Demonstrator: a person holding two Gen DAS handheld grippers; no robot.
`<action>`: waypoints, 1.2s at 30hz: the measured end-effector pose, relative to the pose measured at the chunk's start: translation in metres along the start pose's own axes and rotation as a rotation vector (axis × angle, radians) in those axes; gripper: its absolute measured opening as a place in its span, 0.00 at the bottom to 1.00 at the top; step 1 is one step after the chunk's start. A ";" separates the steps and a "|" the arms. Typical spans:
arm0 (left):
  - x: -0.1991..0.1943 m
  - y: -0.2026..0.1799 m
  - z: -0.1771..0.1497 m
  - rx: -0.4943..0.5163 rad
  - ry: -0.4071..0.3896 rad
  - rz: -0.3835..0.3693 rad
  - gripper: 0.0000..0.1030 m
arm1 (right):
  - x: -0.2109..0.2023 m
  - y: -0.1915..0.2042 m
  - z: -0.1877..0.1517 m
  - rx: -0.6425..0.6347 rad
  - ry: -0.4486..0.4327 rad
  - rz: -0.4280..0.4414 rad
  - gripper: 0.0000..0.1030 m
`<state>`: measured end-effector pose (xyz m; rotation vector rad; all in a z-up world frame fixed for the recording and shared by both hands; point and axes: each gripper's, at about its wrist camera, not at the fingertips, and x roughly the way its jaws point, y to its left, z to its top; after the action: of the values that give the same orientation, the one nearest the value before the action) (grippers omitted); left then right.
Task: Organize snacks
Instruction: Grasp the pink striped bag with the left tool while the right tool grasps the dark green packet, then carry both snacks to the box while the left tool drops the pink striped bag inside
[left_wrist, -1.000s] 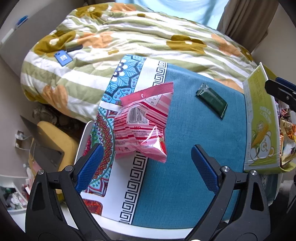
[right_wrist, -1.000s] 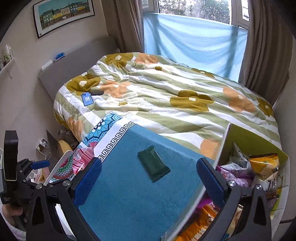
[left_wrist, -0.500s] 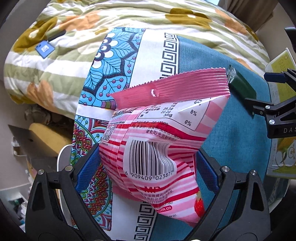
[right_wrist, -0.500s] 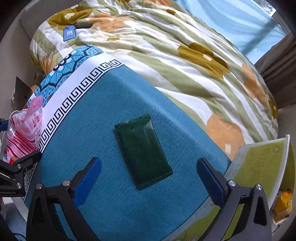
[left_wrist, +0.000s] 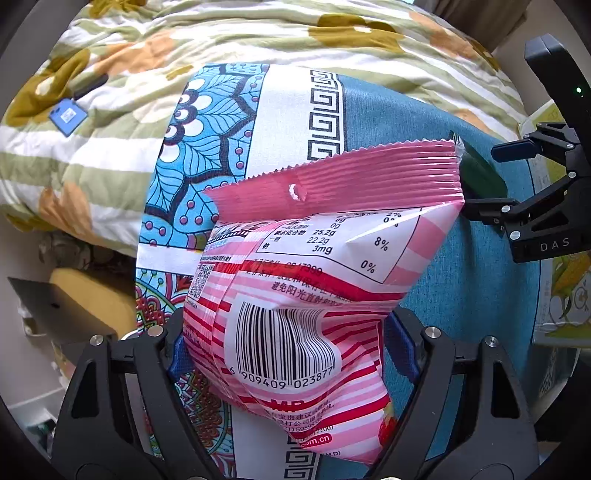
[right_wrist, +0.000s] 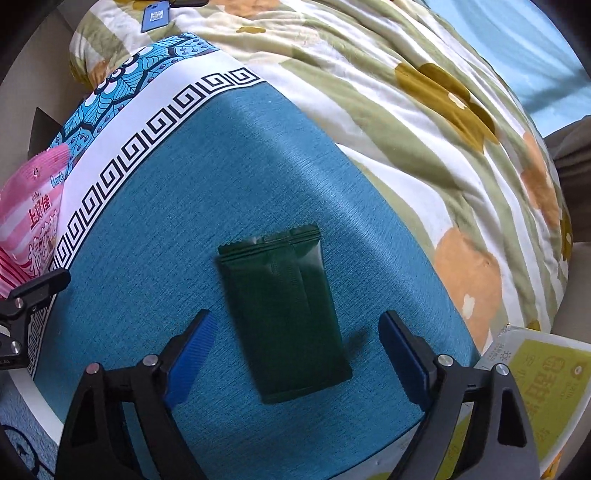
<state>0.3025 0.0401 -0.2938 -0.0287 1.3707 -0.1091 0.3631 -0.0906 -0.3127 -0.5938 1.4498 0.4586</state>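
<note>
Two grabs going: your left gripper (left_wrist: 291, 354), having dropped onto the pink snack bag (left_wrist: 314, 295) on the tablecloth (left_wrist: 480, 295), is closing, pads already denting it. Your right gripper (right_wrist: 295, 347), lowered too, is narrowing around the green packet (right_wrist: 284, 310), not touching yet.

A: What differs from a second ago?
B: The left gripper (left_wrist: 288, 347) sits lower; its jaws are closing around the pink snack bag (left_wrist: 317, 295); the right gripper (right_wrist: 295, 354) now points down over the green packet (right_wrist: 284, 314), jaws closing, not touching it.
</note>
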 end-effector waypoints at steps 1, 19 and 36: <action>0.000 -0.001 0.002 0.003 -0.001 -0.001 0.78 | 0.001 -0.001 0.001 -0.002 0.004 0.010 0.82; -0.016 -0.010 0.015 0.008 -0.040 -0.026 0.77 | -0.012 0.006 0.000 0.017 -0.087 0.054 0.40; -0.165 -0.108 0.043 0.165 -0.297 -0.064 0.77 | -0.184 -0.036 -0.076 0.263 -0.451 0.048 0.40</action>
<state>0.3063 -0.0531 -0.1149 0.0479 1.0613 -0.2617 0.3120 -0.1542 -0.1283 -0.2241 1.0694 0.4003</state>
